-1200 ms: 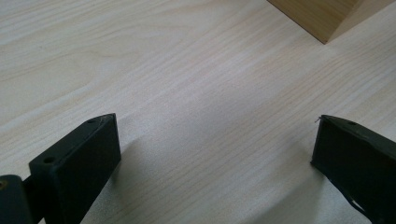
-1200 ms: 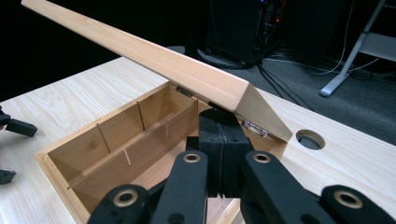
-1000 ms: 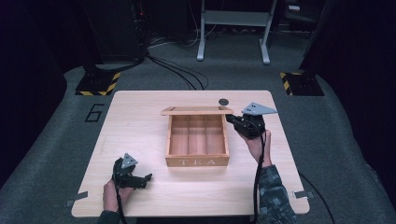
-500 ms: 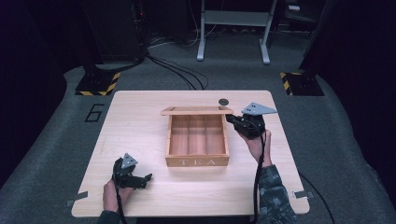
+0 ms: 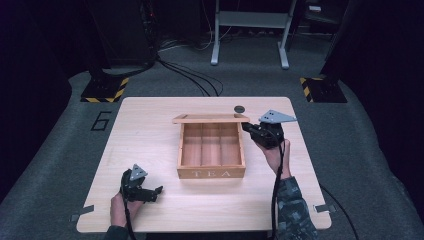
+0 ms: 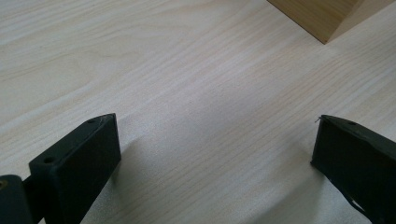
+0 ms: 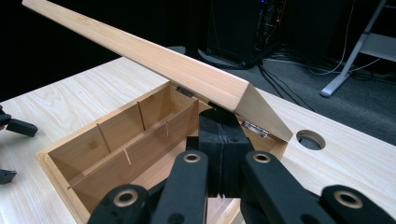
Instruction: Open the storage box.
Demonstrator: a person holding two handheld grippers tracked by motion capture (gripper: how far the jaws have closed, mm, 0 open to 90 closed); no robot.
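The light wooden tea box (image 5: pixel 211 150), rectangular, three compartments, "TEA" lettered on its front wall, is sitting near the middle of the pale wooden table (image 5: pixel 150 125). Its hinged wooden lid (image 5: pixel 210 118) is standing raised along the far edge.

The right gripper (image 5: pixel 248 128) is resting at the box's far right corner, jaws closed flat against each other with nothing between them, tips sitting under the lid's near edge by the hinge; whether they are actually bearing on it I cannot tell. The left gripper (image 5: pixel 156 190) is lying on the table near the front left, well apart from the box, jaws standing wide with only bare table between them.

Handling judgement: the box looks rigid and light, thin-walled, smooth-finished and so somewhat slippery. The lid is likely pivoting freely and could drop if unsupported. Best hold: the lid's free edge, or a side wall for steadying.

The right gripper view is showing the small metal hinge (image 7: pixel 256 128), the dividers (image 7: pixel 140 116) and the lid's tilt, all unclear from the high view. The high view is giving the overall layout and the lettering.
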